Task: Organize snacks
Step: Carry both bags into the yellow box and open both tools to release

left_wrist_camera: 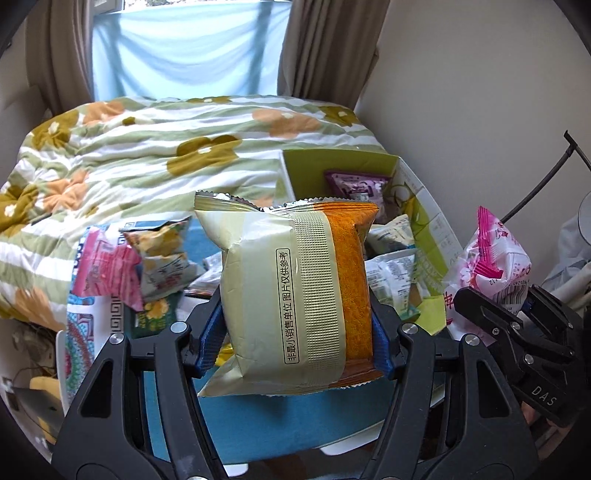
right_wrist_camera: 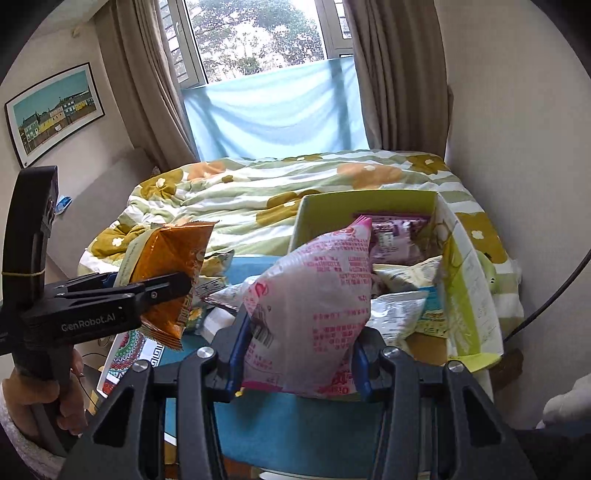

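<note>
- Left hand-held gripper: blue-padded fingers pinching the gold-and-orange snack packet by its two long sides, lifted above the blue worktop.
- Gold-and-orange snack packet: long axis runs away from the camera, crimped ends near and far; printed back seam faces up; orange panel on its right side. In the right wrist view it shows as an orange face tilted up, left of the box.
- Right hand-held gripper: fingers pressed onto the pink-and-white snack bag, held off the worktop just in front of the box's near end.
- Pink-and-white snack bag: puffy, long axis pointing forward and upward toward the box, one pink corner uppermost; red print and a barcode face the camera.
- Blue worktop, left part: loose packets, among them a pink packet and a green-and-yellow packet, resting partly on a patterned sheet.
- Green cardboard box: open top, on the worktop's right side beside the wall. Contents: a purple packet at the far end, several white-and-green packets nearer.
- Bed with floral quilt: directly behind the worktop.
- Window with brown curtains and a pale blue cloth across its lower part: farthest.
</note>
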Motion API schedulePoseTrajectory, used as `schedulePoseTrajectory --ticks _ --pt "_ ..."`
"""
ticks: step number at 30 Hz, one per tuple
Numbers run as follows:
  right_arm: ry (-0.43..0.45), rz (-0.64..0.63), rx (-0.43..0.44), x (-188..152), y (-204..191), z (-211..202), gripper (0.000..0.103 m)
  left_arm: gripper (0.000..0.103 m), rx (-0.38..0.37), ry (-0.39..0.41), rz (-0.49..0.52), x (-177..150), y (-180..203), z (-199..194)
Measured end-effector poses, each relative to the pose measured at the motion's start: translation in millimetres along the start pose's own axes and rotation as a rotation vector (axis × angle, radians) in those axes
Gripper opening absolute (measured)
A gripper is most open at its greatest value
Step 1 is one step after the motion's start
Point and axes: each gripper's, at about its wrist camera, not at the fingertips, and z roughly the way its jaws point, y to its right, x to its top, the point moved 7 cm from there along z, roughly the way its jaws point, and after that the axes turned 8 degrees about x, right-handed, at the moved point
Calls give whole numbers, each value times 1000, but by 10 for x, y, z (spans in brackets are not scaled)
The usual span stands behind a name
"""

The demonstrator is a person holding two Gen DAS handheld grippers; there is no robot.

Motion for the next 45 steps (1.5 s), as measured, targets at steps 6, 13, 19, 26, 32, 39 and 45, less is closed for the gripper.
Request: schedulePoseTrajectory --ticks 6,13,19,26,32,39,45 --pt "-15 2 5 82 629 -102 43 61 17 -46 8 33 611 423" --pt "-63 19 44 93 1095 -43 43 63 73 -131 -3 -5 922 860" --pt "-111 29 80 56 1272 120 43 103 106 -121 -18 -93 923 852" --pt "-137 63 79 0 1385 207 43 102 94 -131 0 -285 754 595" --pt "-150 74 52 10 1371 229 45 103 107 -98 19 -325 593 392" --pt "-168 60 42 44 1307 283 48 102 104 -80 2 -277 521 321" --pt "-96 71 11 -13 1344 231 103 102 103 -102 -12 -409 508 422"
